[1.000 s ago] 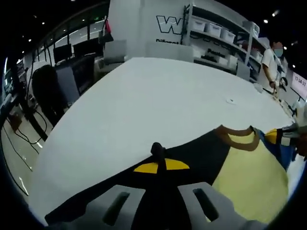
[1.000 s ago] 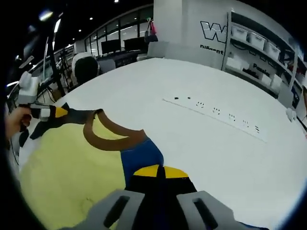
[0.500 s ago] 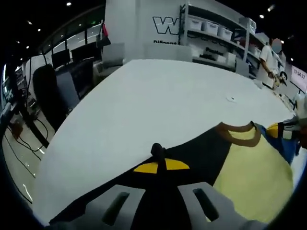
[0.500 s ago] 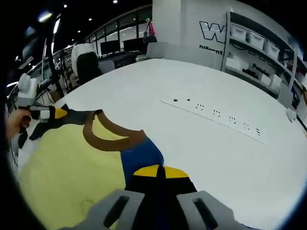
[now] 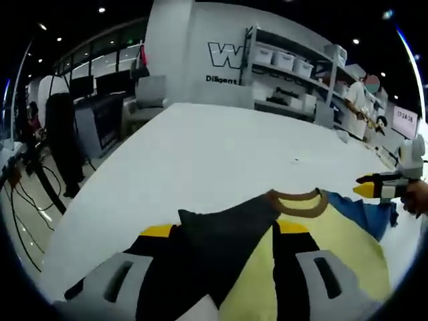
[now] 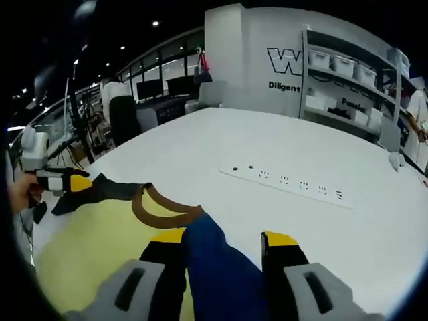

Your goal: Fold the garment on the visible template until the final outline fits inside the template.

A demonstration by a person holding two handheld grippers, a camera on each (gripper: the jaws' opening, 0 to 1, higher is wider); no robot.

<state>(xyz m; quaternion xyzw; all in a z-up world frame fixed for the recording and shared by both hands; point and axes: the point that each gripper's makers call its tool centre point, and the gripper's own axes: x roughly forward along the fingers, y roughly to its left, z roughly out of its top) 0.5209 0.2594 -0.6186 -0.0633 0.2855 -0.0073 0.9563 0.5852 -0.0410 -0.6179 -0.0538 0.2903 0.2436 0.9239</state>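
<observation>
The back wall reads "W" over "Diligent". On the white table lies the shirt, yellow with a brown collar, black sleeve and blue sleeve. The left gripper has its jaws apart astride the black sleeve; the right gripper has its jaws apart astride the blue sleeve. A power strip lies beyond.

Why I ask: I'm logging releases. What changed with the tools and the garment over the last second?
Both tools opened. The left tool spread its jaws and let go of the black sleeve. The right tool did the same with the blue sleeve. Each sleeve now lies between open jaws. The yellow garment stayed spread on the white table, and the power strip stayed put.
</observation>
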